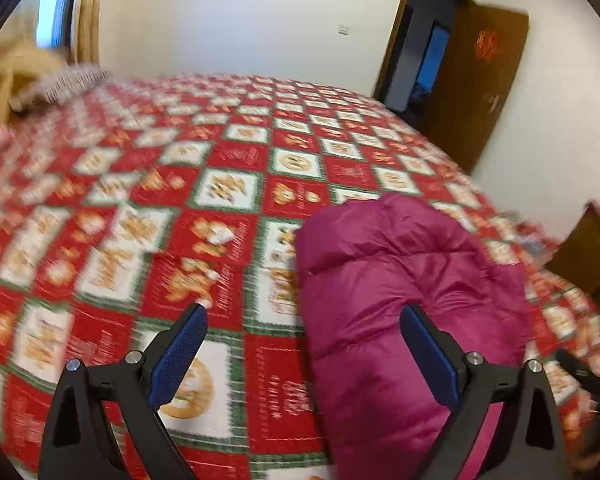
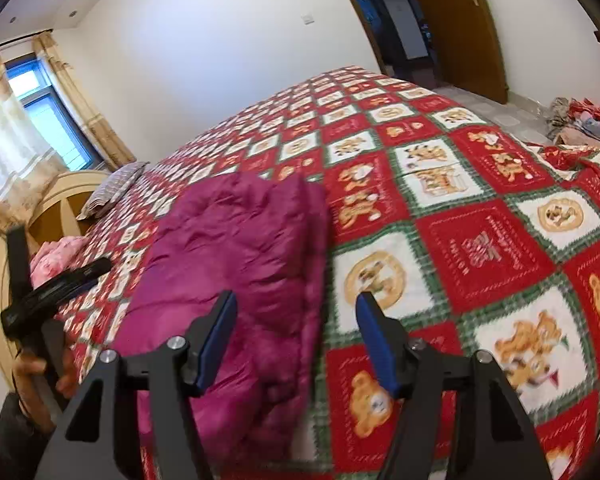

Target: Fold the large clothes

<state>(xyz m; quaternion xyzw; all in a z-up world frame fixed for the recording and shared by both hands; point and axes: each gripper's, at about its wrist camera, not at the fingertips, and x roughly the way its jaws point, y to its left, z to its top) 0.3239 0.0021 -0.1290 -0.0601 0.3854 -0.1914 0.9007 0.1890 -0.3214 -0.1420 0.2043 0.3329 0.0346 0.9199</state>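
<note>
Centrally on the patterned bedspread (image 2: 480, 256) lies the folded magenta puffer jacket (image 2: 244, 264) — soft, light, probably slippery. Both tongs, left gripper (image 1: 302, 356) and right gripper (image 2: 296, 340), stand open and empty beside it — best pinched at a quilted edge.

The puffy jacket (image 1: 400, 300) is solid magenta, lying on a bedspread (image 1: 160, 200) checked in red and white squares with green borders and orange-brown bear figures. Each gripper, the left (image 1: 304, 316) and the right (image 2: 296, 304), is black with 2 blue textured pads (image 1: 176, 356), while at 10 o'clock from the jacket in the right wrist view sit a grey striped pillow (image 2: 112, 190) and a pink bundle (image 2: 56, 258). The walls (image 2: 220, 40) are white, the door (image 1: 480, 80) brown with a red ornament, the curtains (image 2: 8, 140) beige.
</note>
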